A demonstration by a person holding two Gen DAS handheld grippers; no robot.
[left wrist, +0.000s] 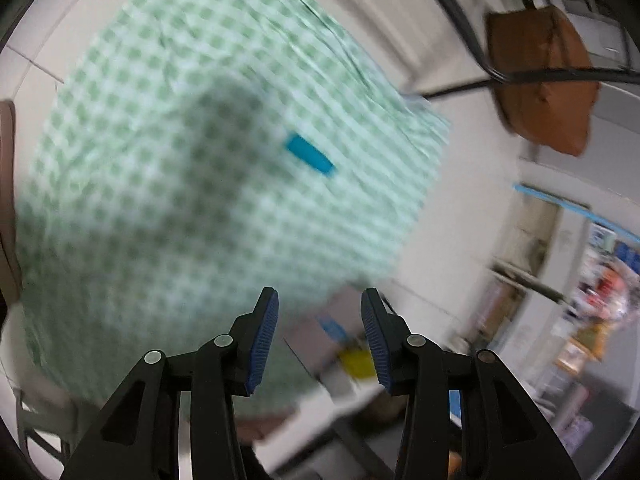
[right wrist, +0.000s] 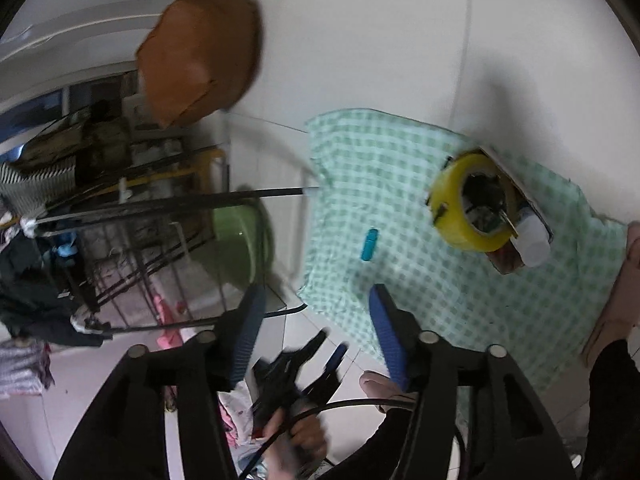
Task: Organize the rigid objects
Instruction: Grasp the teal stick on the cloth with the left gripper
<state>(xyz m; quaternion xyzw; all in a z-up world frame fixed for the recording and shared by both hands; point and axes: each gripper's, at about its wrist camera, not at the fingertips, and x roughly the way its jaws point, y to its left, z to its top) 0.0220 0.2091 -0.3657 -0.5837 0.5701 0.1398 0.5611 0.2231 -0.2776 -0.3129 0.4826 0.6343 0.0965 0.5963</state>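
Approach step judged: both jaws open, nothing held; small blue item (right wrist: 369, 244) mid-frame on checked cloth (right wrist: 440, 280) likely to be grasped next, tape roll (right wrist: 472, 208) w/ box at right

place: home, utility corner | cues: clothes rack (right wrist: 132, 216), green basin (right wrist: 240, 240), checked tablecloth (right wrist: 440, 280), tiled floor (right wrist: 80, 392)

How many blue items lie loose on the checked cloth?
1: a small blue stick lies alone mid-cloth, left of the yellow tape roll. The box under the roll may hide more.

white tiled floor (right wrist: 360, 40) (blurred), brown chair (right wrist: 200, 60) nearby.
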